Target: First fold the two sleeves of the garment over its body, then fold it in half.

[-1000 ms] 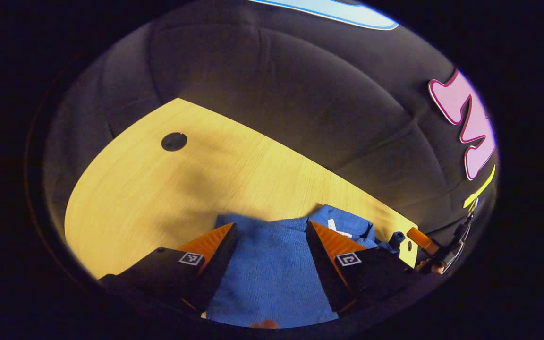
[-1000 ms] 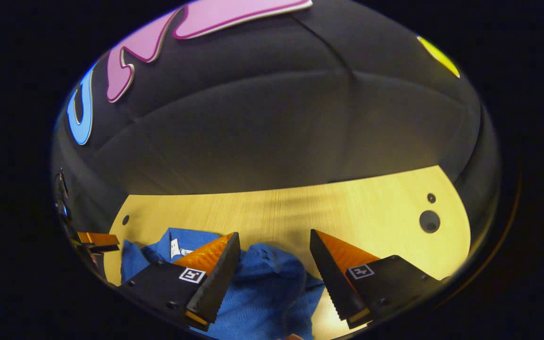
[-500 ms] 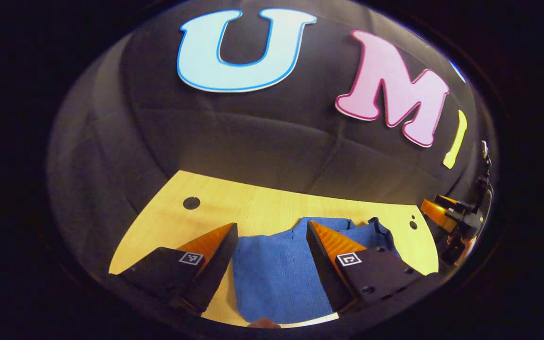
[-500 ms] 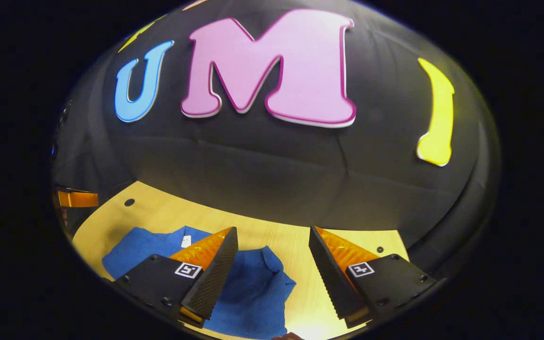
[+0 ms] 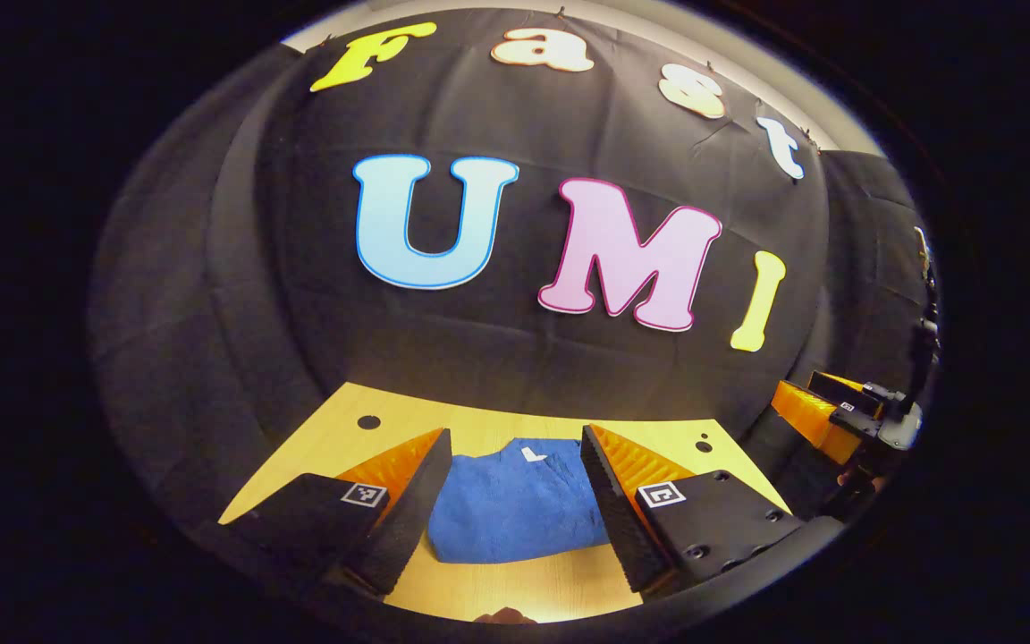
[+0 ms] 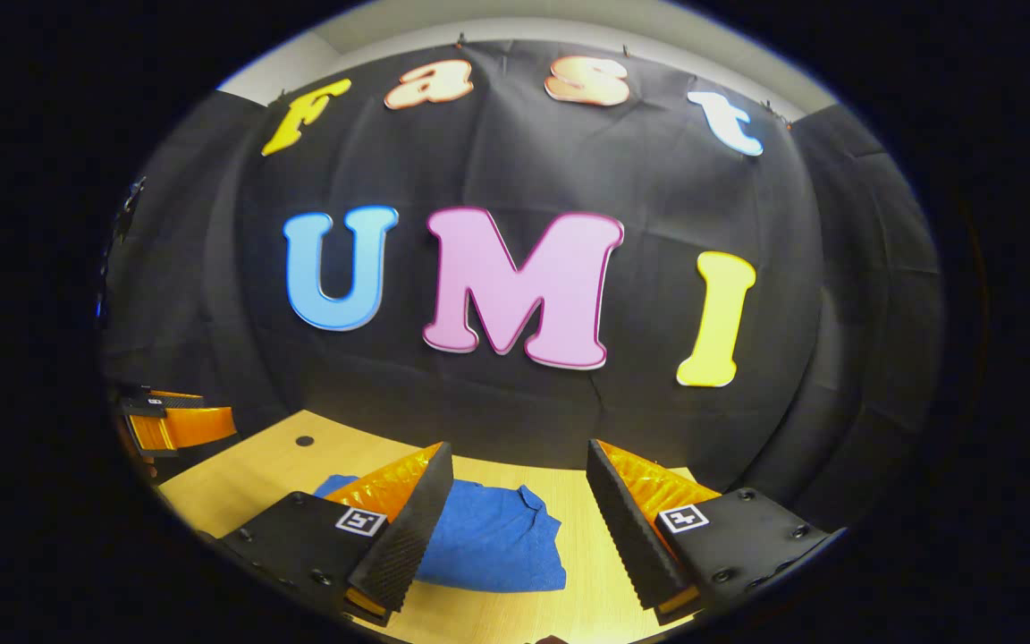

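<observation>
Looking through the left gripper view, I see my left claw point(image 5: 515, 487) spread wide and holding nothing, raised clear of the pale wooden counter point(image 5: 515, 586). Beyond it the blue knitted garment point(image 5: 515, 505) lies as a compact folded bundle, no sleeves sticking out.

Through the right gripper view, my right claw point(image 6: 519, 523) is likewise wide apart and empty, with the garment point(image 6: 493, 541) resting flat on the counter point(image 6: 247, 474) ahead-left. I judge both folds done; nothing obvious remains.

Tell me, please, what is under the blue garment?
The blue garment lies folded on the wooden table, whose bare surface shows around it. Whatever might sit between cloth and table is covered. Both the left gripper and the right gripper are open above it.
</observation>
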Demonstrator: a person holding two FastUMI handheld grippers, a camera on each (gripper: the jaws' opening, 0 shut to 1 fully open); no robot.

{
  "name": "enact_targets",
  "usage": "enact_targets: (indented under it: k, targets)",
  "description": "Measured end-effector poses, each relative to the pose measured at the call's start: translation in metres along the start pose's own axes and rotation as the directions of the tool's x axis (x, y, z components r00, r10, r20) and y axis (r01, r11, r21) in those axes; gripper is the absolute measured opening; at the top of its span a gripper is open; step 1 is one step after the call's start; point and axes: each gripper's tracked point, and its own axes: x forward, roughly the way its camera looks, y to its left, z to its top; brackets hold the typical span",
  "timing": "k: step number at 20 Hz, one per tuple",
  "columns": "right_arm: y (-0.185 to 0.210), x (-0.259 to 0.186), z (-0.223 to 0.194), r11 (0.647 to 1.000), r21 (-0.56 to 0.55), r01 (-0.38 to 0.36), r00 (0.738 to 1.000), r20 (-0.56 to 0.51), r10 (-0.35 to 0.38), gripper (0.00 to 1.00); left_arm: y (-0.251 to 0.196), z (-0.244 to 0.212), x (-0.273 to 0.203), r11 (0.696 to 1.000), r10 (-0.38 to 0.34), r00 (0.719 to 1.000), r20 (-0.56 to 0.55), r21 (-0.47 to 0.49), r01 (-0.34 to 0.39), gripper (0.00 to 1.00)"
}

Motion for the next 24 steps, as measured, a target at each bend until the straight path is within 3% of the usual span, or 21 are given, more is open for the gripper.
enact_targets:
  k: [2, 3, 9, 10, 15, 16, 17, 18, 19, 24]
  targets:
    - [0.015, -0.045, 0.023, 1.000, 0.008, -0.002, 0.999, 0.052, 0.002, 0.89, -0.007, 0.019, -0.038, 1.000, 0.000, 0.995, 0.097, 0.022, -0.002, 0.82]
    - [0.022, -0.066, 0.028, 1.000, 0.018, -0.007, 0.999, 0.054, 0.006, 0.94, -0.013, 0.023, -0.058, 0.999, -0.006, 0.993, 0.119, 0.035, 0.001, 0.82]
    - [0.038, -0.154, 0.047, 0.996, 0.088, -0.006, 0.998, 0.067, 0.000, 0.89, -0.036, 0.020, -0.133, 0.996, -0.021, 0.982, 0.188, 0.086, 0.005, 0.80]
    - [0.036, -0.163, 0.049, 0.996, 0.085, -0.001, 0.997, 0.071, -0.005, 0.94, -0.040, 0.019, -0.143, 0.996, -0.022, 0.981, 0.191, 0.086, 0.005, 0.80]
    - [0.030, -0.197, 0.067, 0.996, 0.088, 0.017, 0.994, 0.108, -0.027, 0.94, -0.052, 0.021, -0.178, 0.996, -0.033, 0.977, 0.212, 0.086, 0.015, 0.82]
    - [0.029, -0.201, 0.069, 0.996, 0.083, 0.020, 0.992, 0.122, -0.030, 0.89, -0.051, 0.024, -0.182, 0.996, -0.026, 0.975, 0.221, 0.085, 0.008, 0.80]
    - [0.030, -0.204, 0.071, 0.997, 0.076, 0.015, 0.990, 0.137, -0.026, 0.99, -0.051, 0.026, -0.184, 0.996, -0.023, 0.974, 0.227, 0.088, 0.003, 0.80]
    - [0.032, -0.206, 0.076, 0.998, 0.068, 0.005, 0.987, 0.160, -0.016, 0.99, -0.051, 0.025, -0.183, 0.996, -0.018, 0.973, 0.232, 0.091, -0.003, 0.80]
    - [0.035, -0.207, 0.080, 0.998, 0.063, -0.010, 0.985, 0.172, -0.001, 0.89, -0.052, 0.024, -0.186, 0.996, -0.006, 0.974, 0.228, 0.093, -0.016, 0.82]
    - [0.037, -0.214, 0.086, 0.999, 0.040, -0.029, 0.981, 0.191, 0.021, 0.89, -0.055, 0.024, -0.192, 1.000, -0.017, 0.973, 0.231, 0.026, 0.011, 0.82]
